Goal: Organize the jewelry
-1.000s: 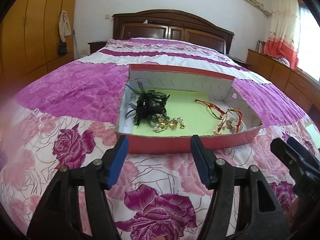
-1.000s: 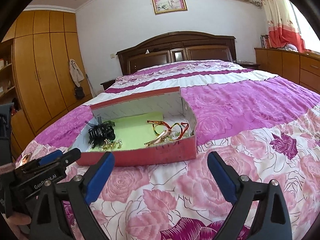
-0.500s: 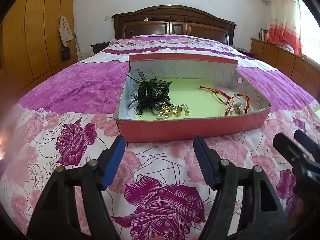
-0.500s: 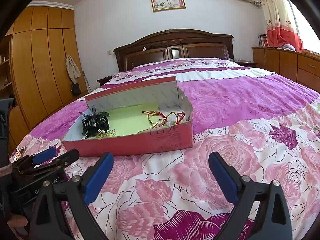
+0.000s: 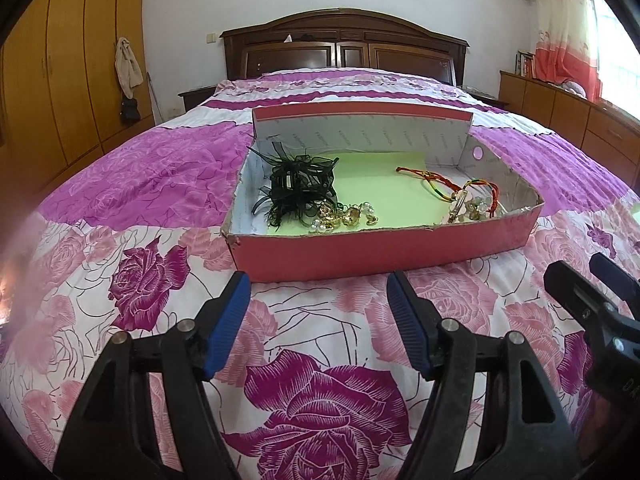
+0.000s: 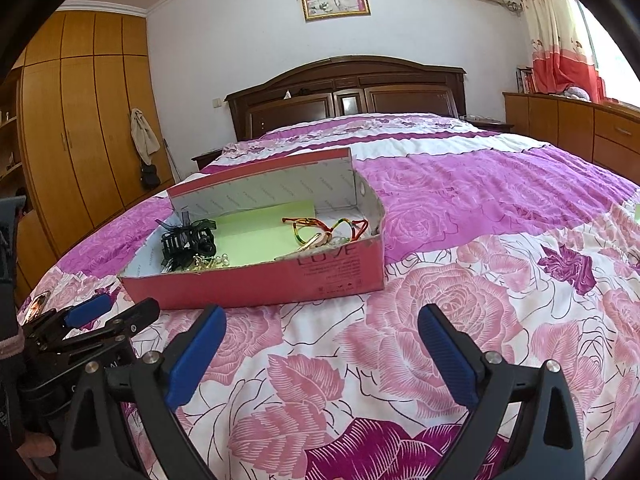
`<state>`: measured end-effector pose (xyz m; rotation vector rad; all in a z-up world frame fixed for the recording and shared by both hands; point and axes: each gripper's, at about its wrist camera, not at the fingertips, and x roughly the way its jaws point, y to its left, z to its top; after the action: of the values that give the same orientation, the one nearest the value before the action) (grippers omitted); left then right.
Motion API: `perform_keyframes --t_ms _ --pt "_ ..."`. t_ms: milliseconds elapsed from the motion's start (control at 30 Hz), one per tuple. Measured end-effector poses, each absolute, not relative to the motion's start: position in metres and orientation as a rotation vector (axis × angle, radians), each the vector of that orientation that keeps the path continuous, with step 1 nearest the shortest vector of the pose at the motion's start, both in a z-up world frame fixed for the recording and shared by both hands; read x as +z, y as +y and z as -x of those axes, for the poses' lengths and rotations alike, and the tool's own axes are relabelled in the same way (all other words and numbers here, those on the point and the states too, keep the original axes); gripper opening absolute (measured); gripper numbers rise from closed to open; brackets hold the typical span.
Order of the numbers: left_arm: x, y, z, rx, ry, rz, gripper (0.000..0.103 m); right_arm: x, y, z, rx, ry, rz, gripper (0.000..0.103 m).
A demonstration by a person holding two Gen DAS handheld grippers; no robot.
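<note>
Red cardboard box (image 5: 384, 250) sat on the bed (image 5: 320, 396) and held a black hairpiece (image 5: 298, 184), gold earrings (image 5: 344, 216) and corded bracelets (image 5: 444, 190). Left gripper (image 5: 318, 320) and right gripper (image 6: 322, 354) hovered short of it — jaws spread, both empty. Stage undetermined: sorting pending or finished — no move prescribed.

A red cardboard box (image 5: 384, 252) sits open on the bed before me, lined with green paper. Inside lie a black feathered hair clip (image 5: 298, 186) at left, gold-and-pearl earrings (image 5: 344, 216) beside it, and red-and-multicolour cord bracelets (image 5: 444, 186) at right.
</note>
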<state>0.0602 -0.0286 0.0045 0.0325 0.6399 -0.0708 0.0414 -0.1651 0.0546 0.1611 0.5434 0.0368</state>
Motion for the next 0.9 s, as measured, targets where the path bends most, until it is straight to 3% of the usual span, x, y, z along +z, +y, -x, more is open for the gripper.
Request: perform_keyframes --t_ms 900 --pt "0.0035 -0.0278 -0.0612 -0.071 0.644 -0.024 0.063 0.0545 -0.1644 -0.0415 0.037 0.545 -0.162 0.099"
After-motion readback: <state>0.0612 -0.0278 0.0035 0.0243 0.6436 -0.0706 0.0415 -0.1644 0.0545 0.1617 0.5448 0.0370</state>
